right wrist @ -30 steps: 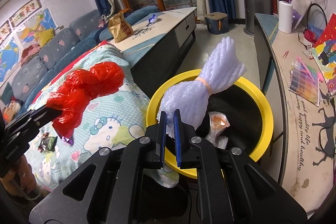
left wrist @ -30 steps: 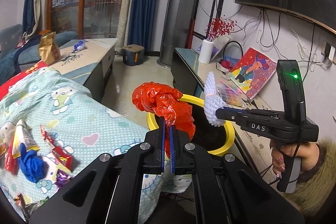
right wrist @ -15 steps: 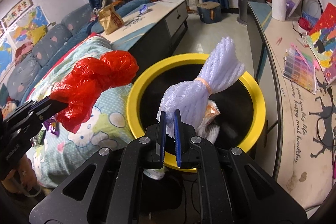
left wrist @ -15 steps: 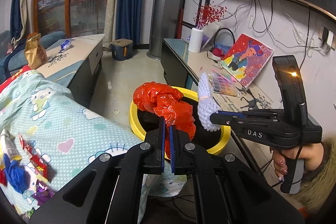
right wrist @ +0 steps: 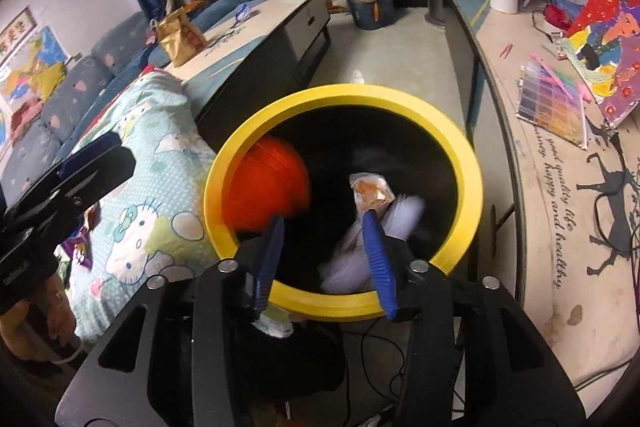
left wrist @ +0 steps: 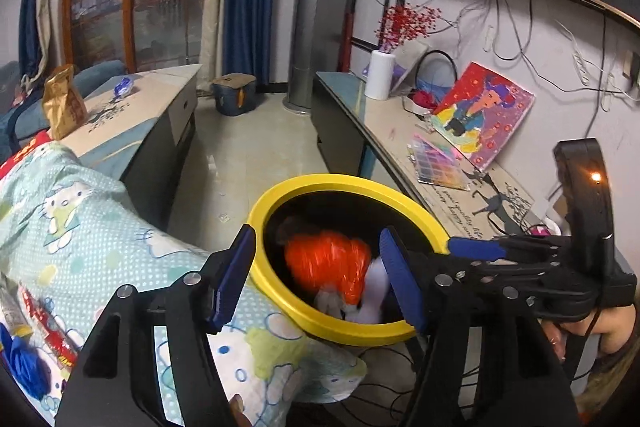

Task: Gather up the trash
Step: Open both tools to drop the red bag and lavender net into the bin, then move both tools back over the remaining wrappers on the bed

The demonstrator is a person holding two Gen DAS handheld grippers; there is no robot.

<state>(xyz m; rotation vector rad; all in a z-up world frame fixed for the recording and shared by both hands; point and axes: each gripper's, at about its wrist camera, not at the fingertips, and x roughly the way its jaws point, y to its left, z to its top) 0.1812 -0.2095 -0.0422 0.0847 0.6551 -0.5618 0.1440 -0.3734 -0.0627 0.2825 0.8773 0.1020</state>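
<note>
Both grippers hang right over the yellow-rimmed bin point(right wrist: 460, 155) so the trash falls straight in. The left gripper point(left wrist: 316, 279) and right gripper point(right wrist: 326, 259) are opening, nothing pinched. The red bag point(right wrist: 268, 183) tumbles at the bin's 9 o'clock, the white foam net point(right wrist: 404, 215) near 5.

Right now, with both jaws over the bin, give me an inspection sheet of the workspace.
Surface: cartoon-print blanket beside the bin; pale tiled floor beyond.
Job's things: red plastic bag and white foam wrap, both blurred, inside the yellow-rimmed bin with a crinkled wrapper.
Clutter: wrappers on the blanket; brown paper bag on the low cabinet.
Grippers: left gripper jaws opening, nothing between; right gripper jaws opening, nothing gripped.
Cables: black cables on the floor under the bin.
Surroundings: painting, white vase, sofa.
</note>
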